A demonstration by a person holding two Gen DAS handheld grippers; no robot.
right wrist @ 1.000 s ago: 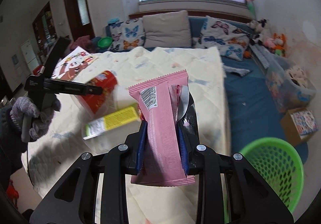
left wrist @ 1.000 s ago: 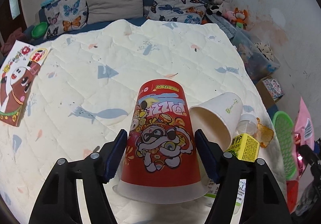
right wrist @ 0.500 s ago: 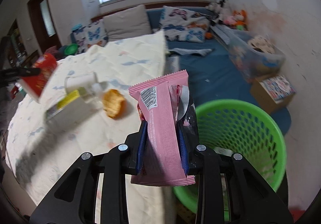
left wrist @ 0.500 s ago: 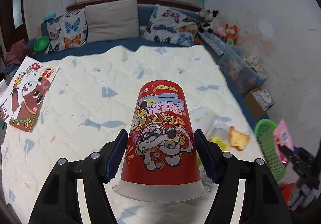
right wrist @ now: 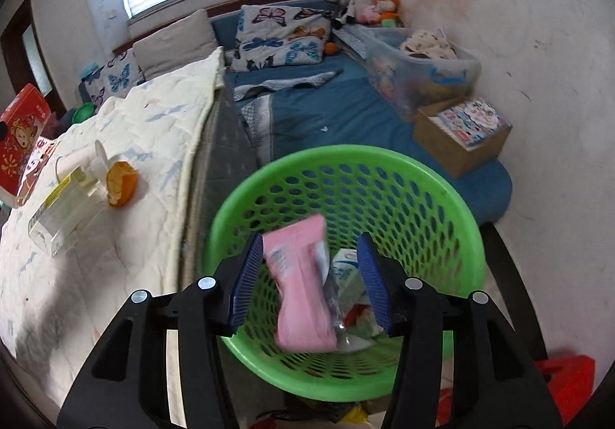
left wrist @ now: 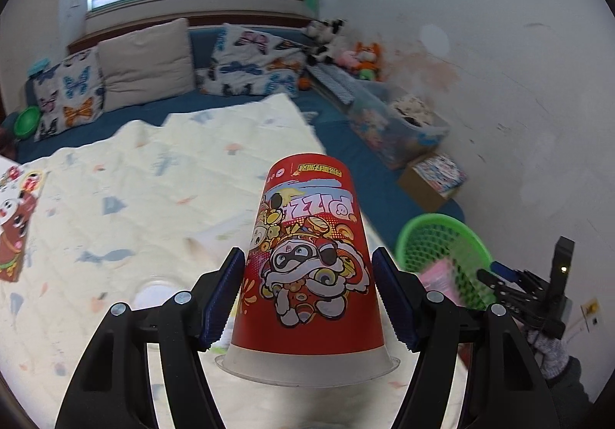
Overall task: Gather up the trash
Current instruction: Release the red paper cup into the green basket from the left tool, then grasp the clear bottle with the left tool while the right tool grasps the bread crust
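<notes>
Hand-held gripper on the left (left wrist: 307,298): pinching the red paper cup (left wrist: 307,260) upside down, blue pads pressed on its two flanks low on the printed wall, white rim nearest the lens, closed base pointing far over the bed (left wrist: 127,175). Light, thin-walled, likely empty; easily crushed or ovalled under a hard squeeze, and tapered, so liable to slip toward the narrow end. Best held about where it is now, near the wide rim, with gentle pressure. Right of the cup, low in the same view: green basket (left wrist: 442,248) on the floor beside the bed.

Further right, in the right wrist view: white cup, yellow carton (right wrist: 57,206) and orange scrap (right wrist: 122,183) lying together near the bed's right edge, not yet collected. Carton boxy and fairly stiff, best taken across its narrow faces; orange scrap small and probably soft, needing a shallow pinch.

Hand-held gripper on the right (right wrist: 311,275): spread wide over the basket mouth, nothing between the pads. Pink wrapper (right wrist: 303,287) blurred, apparently free of both pads and dropping into the basket, where other rubbish already lies. Thin film, nearly weightless and slick; inclined to flutter or catch on the rim.
</notes>
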